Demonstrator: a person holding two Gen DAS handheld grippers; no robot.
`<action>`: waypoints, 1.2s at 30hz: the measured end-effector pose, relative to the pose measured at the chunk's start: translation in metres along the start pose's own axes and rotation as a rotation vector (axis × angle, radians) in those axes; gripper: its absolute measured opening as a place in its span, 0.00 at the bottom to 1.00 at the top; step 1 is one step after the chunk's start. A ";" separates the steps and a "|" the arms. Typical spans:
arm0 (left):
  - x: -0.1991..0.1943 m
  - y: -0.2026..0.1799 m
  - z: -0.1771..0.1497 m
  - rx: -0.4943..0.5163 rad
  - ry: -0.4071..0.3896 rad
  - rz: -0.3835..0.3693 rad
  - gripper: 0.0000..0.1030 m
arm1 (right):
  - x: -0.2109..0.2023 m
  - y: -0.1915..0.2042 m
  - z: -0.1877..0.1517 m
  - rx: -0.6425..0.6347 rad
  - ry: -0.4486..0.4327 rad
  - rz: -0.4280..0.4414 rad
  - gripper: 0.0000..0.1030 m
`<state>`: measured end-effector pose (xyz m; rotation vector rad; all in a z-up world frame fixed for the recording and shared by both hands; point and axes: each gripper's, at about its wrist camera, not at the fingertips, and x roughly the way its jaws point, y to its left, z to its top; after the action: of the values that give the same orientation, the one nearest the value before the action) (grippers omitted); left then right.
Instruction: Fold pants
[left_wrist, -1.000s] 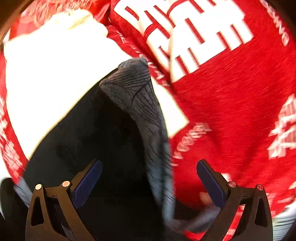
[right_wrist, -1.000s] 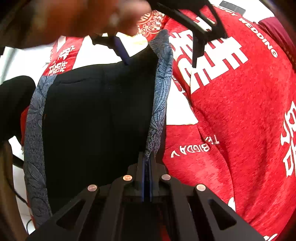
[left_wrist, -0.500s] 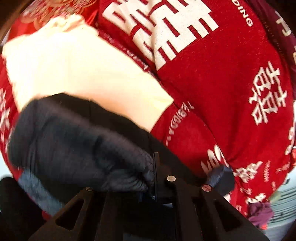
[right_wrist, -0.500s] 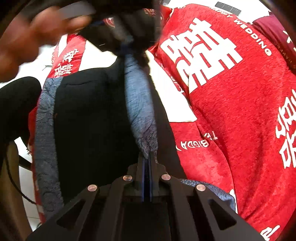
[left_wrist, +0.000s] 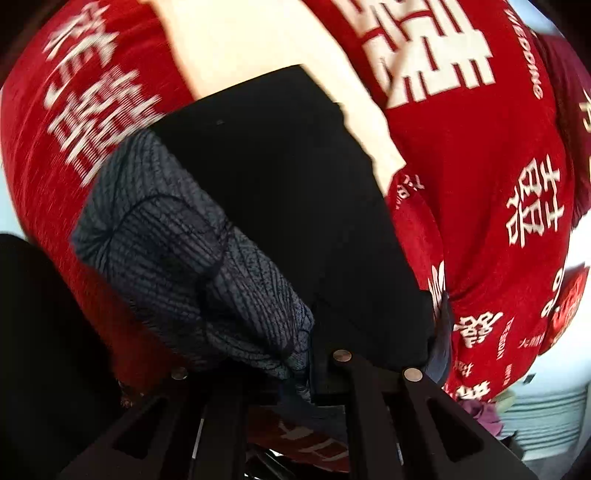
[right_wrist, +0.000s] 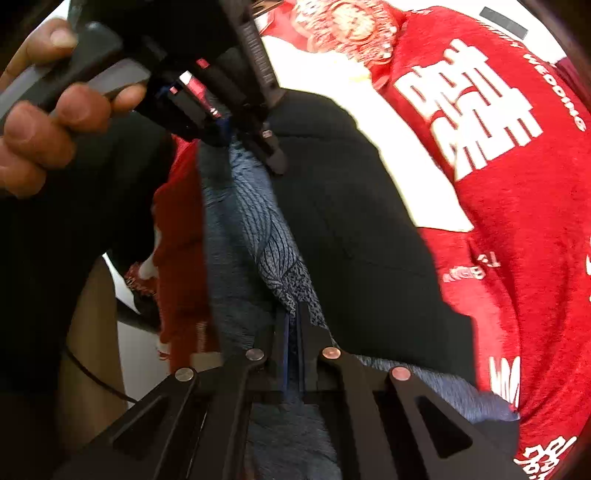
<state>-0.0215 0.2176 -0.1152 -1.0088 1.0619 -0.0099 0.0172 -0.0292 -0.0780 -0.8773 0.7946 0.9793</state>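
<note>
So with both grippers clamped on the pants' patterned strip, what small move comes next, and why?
Probably carry the lifted strip across the black pants and lower it: the left gripper and right gripper both pinch it, raised off the red cloth.

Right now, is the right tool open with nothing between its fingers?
No, in the right wrist view the right tool is shut, its fingers pinching the grey patterned strip of the pants.

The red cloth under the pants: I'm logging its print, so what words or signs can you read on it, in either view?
"WEDDING": red cloth, right wrist view, upper right edge.
"...EDDING": same cloth, left wrist view, top right; first letter cut off.
Large white Chinese double-happiness signs: printed across the cloth.
Small white lettering beside the pants: upside down and blurred, unreadable.
</note>
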 end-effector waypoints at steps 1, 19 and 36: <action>-0.004 -0.001 0.000 0.001 -0.005 -0.009 0.09 | 0.005 0.003 0.002 -0.001 0.011 0.006 0.04; -0.036 0.024 -0.020 -0.094 -0.011 0.081 0.10 | 0.020 0.011 -0.001 0.189 0.053 0.092 0.04; -0.015 -0.023 -0.010 0.165 -0.036 0.229 0.10 | -0.005 0.013 -0.006 0.218 -0.011 0.084 0.67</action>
<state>-0.0262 0.2039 -0.0895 -0.7321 1.1195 0.1054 0.0020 -0.0327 -0.0800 -0.6544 0.9160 0.9503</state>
